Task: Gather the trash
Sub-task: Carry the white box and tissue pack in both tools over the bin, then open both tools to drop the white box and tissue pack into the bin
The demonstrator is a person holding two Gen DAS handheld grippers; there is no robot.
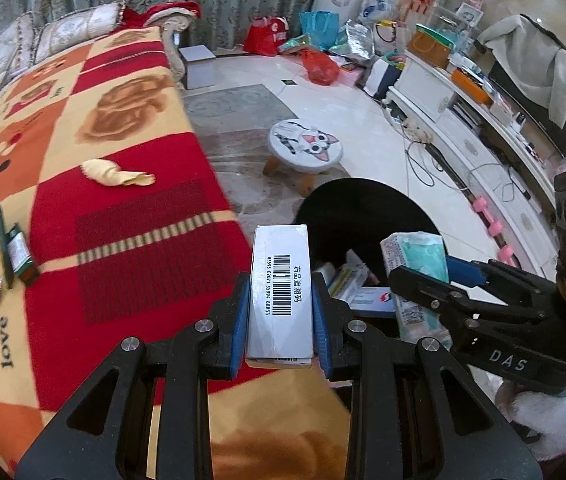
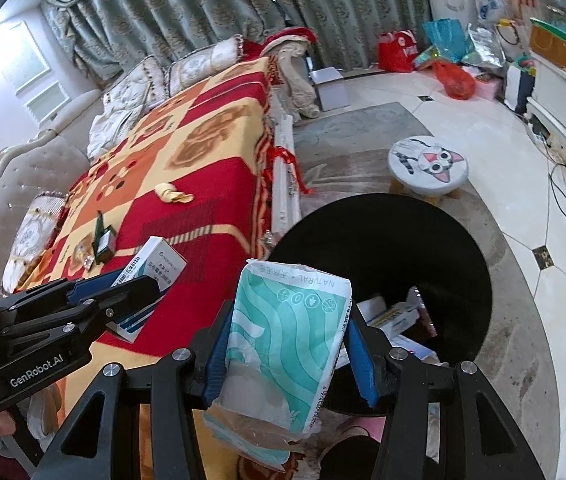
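My left gripper (image 1: 281, 312) is clamped on a white medicine box (image 1: 279, 296), blue pads pressed to its long sides; the box sits just beside the rim of the black trash bin (image 1: 367, 216), over the blanket's edge. Its barcode face reads "83595 02071 35994 88853" with Chinese characters; the far end is out of sight. My right gripper (image 2: 287, 344) is closed on a teal-and-white tissue pack (image 2: 289, 336), printed "NATURAL", torn open at the bottom, near the bin (image 2: 387, 248). Cartons lie inside the bin, their print too small to read. Only the right view shows the "GenRobot.AI" marking; the left shows "DAS". A crumpled yellow wrapper (image 1: 117, 174) lies on the red patterned blanket (image 1: 135, 208), lettered "love".
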